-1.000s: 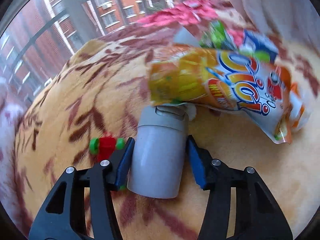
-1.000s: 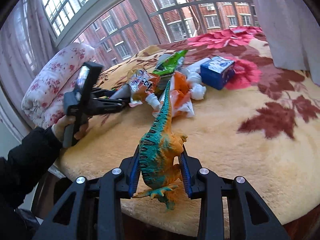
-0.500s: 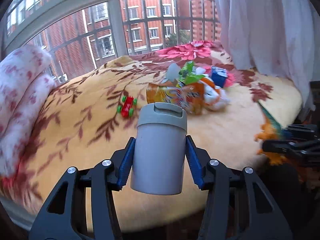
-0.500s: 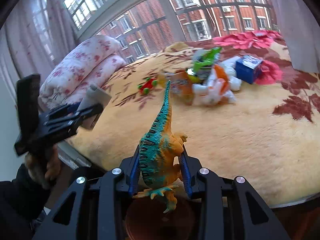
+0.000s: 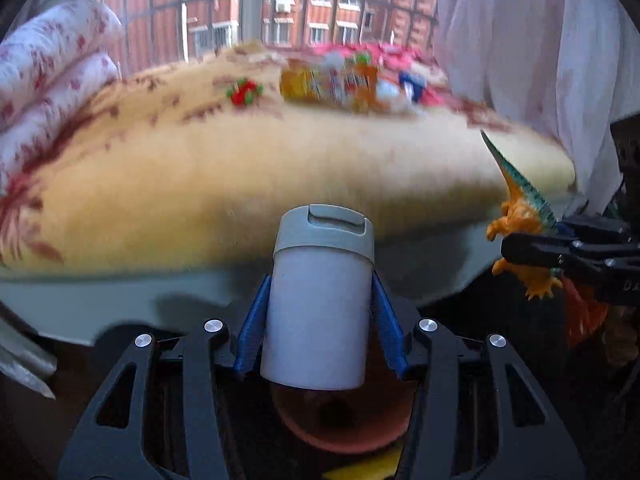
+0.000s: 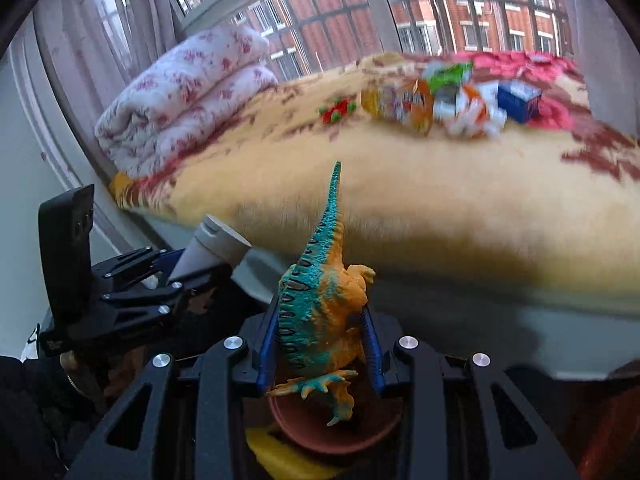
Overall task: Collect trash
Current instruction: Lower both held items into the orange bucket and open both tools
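Left gripper (image 5: 320, 320) is clamping a grey lidded cup (image 5: 322, 300) upright between its blue pads; right gripper (image 6: 320, 340) is clamping a toy dinosaur (image 6: 324, 304), tail pointing away from the camera. Both are hanging off the bed edge, over a reddish-brown bin (image 6: 332, 428) on the floor with something yellow (image 6: 280, 460) beside it.

Remaining trash pile (image 6: 436, 104), snack wrappers plus a blue carton (image 6: 520, 100), is sitting well up the bed (image 6: 440, 208), near a red toy car (image 6: 338, 109).

Risks, as I'm reading it:
- cup and dinosaur aren't obvious trash; binning them looks like a misclassification
- bin mouth looks narrow, both grippers crowding it, so a release could be landing on the rim or floor
- frames are blurring, making alignment unreliable.
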### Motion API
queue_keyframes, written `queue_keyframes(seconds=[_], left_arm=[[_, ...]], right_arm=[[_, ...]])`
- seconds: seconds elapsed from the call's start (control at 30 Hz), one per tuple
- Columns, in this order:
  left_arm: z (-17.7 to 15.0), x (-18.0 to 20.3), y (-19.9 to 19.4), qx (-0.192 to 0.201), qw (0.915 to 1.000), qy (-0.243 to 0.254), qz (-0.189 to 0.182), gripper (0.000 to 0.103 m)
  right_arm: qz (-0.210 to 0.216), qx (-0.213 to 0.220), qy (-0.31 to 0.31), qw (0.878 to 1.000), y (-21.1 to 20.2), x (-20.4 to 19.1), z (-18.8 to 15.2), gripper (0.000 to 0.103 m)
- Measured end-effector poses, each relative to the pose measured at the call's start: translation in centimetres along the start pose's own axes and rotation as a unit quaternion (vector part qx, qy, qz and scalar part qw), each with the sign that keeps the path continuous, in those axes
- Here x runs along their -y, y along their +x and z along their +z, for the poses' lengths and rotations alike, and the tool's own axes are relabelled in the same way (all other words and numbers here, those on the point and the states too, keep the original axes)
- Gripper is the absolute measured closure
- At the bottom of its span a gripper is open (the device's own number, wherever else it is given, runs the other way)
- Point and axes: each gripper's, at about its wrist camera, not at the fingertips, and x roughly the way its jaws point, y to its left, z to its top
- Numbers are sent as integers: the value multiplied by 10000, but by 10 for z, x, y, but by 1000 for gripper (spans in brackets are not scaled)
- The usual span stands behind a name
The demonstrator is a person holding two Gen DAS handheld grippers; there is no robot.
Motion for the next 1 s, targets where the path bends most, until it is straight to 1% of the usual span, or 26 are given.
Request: queue_keyframes(seconds=[0.07,0.17,0.43,0.5,0.53,0.57,0.6,0.67,0.8,0.9,1.0], left_arm=[[-13,2,7,-182,9998,17,-71,54],[-24,2,14,-357,9993,47,-79,54],[-30,-2,25,-566,9983,-50,-93,54],[-31,-2,31,-673,9977,-39,-88,54],[-32,-4,34,-747,9972,-66,-76,50],[-33,-6,38,-840,9963,-117,-94,38],[-34,-9,42,-913,9956,-184,-93,33],[-35,-14,45,-961,9949,-299,-83,32],[-34,-18,42,-891,9955,-328,-50,32],[-30,-17,39,-804,9963,-301,-67,32],[-21,-16,35,-671,9974,-247,-105,32]], right_arm=[[-1,-157,33,9999,7,0,-9,68],[-13,-354,26,9994,17,-2,-22,68],[-32,-651,21,9979,33,-3,-32,67],[-55,-774,-16,9970,39,-2,-34,66],[-145,-880,-55,9960,44,-2,-36,64],[-232,-943,-67,9952,48,-1,-38,56],[-283,-1000,-48,9946,53,2,-41,53],[-276,-1079,44,9938,57,7,-42,53],[-264,-1056,166,9939,54,16,-41,53],[-295,-956,202,9948,44,22,-36,53],[-323,-716,271,9965,24,30,-23,53]])
